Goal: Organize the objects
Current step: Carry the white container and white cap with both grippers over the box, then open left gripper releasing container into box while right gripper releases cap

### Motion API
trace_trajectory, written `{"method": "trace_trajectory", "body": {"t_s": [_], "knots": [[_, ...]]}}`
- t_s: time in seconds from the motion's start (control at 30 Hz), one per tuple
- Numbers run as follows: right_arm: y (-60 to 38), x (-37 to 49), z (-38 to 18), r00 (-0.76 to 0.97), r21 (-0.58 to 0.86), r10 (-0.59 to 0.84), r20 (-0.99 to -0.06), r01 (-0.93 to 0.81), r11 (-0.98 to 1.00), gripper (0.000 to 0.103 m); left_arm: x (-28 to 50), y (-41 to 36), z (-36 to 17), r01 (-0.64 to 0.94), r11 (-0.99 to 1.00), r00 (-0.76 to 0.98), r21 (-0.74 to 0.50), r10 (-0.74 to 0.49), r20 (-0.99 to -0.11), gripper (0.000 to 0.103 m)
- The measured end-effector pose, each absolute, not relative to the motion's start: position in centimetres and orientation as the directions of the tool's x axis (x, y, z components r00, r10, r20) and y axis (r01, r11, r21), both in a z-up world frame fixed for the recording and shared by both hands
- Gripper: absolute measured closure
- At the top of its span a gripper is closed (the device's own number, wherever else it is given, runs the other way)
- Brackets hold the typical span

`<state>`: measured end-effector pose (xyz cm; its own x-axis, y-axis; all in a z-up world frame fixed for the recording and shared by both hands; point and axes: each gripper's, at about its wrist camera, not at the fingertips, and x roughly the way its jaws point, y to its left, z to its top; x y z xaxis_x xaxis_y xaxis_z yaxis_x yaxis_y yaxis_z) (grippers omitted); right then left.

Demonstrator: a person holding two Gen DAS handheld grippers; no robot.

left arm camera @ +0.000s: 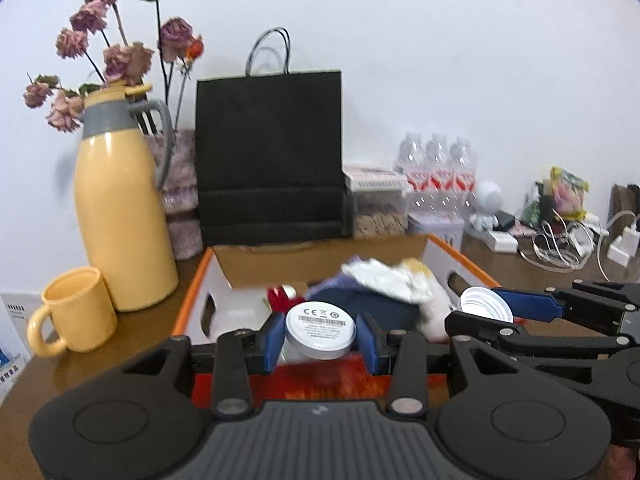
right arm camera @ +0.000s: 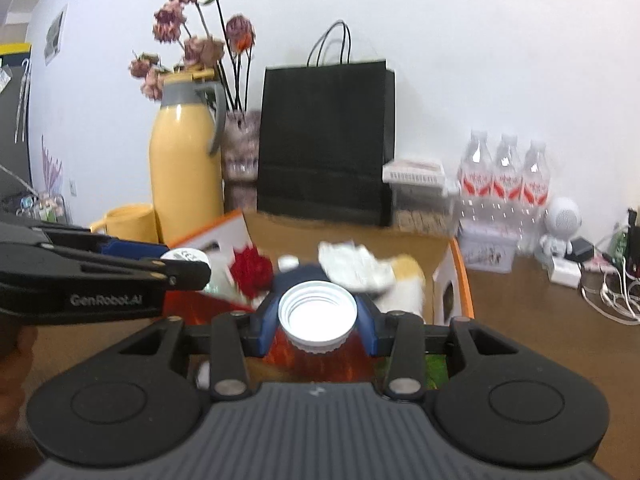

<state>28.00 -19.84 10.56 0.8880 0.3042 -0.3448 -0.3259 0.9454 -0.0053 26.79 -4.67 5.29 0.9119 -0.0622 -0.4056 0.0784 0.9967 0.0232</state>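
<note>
The left gripper [left arm camera: 320,336] is clamped on a round white device [left arm camera: 320,335] with a printed label, its blue pads pressing both sides. The right gripper [right arm camera: 318,316] grips a white threaded lid [right arm camera: 318,315], open side up. Both hover just over the near edge of an orange-rimmed cardboard box [left arm camera: 192,292] — the right one at 3 o'clock from the left, close beside it.

Inside the box lie a crumpled white wrapper [left arm camera: 384,276], a dark blue item [left arm camera: 372,308], something red [left arm camera: 280,298] and a white-and-tan soft thing [right arm camera: 408,280], crowded toward the middle and right; its far flap stands up at 12 o'clock.

At 10 o'clock a yellow thermos [left arm camera: 120,216] and yellow mug [left arm camera: 76,308] stand just beside the box on the desk [left arm camera: 132,344]. Behind, a black paper bag [left arm camera: 272,156] blocks the far side. Bare desk shows at 3 o'clock, before a tangle of chargers [left arm camera: 560,248].
</note>
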Motion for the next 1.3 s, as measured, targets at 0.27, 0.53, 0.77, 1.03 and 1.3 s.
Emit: {"method": "trace_trajectory", "body": {"t_s": [0.27,0.53,0.77,1.03,1.3], "knots": [[-18.7,31.0,12.7,0.909,0.022,0.289,-0.301,-0.296,0.955,0.062,30.1,-3.1,7.0,0.027,1.0,0.928,-0.011,-0.029,-0.371,0.065],[-18.3,34.9,12.9,0.918,0.055,0.268,-0.294,-0.264,0.963,0.062,33.5,-2.1,7.1,0.0,1.0,0.928,-0.031,-0.012,-0.374,0.065],[-18.1,37.9,12.4,0.914,0.058,0.256,-0.316,-0.251,0.966,0.062,36.6,-1.9,6.2,-0.007,1.0,0.92,-0.014,0.0,-0.391,0.065],[-18.9,40.6,11.2,0.905,0.051,0.237,-0.352,-0.234,0.971,0.062,39.6,-1.8,5.0,-0.001,1.0,0.908,0.004,0.003,-0.419,0.065],[-19.2,42.1,10.2,0.892,0.04,0.225,-0.392,-0.228,0.973,0.06,40.8,-1.8,4.2,-0.016,1.0,0.897,0.022,0.024,-0.44,0.061]]}}
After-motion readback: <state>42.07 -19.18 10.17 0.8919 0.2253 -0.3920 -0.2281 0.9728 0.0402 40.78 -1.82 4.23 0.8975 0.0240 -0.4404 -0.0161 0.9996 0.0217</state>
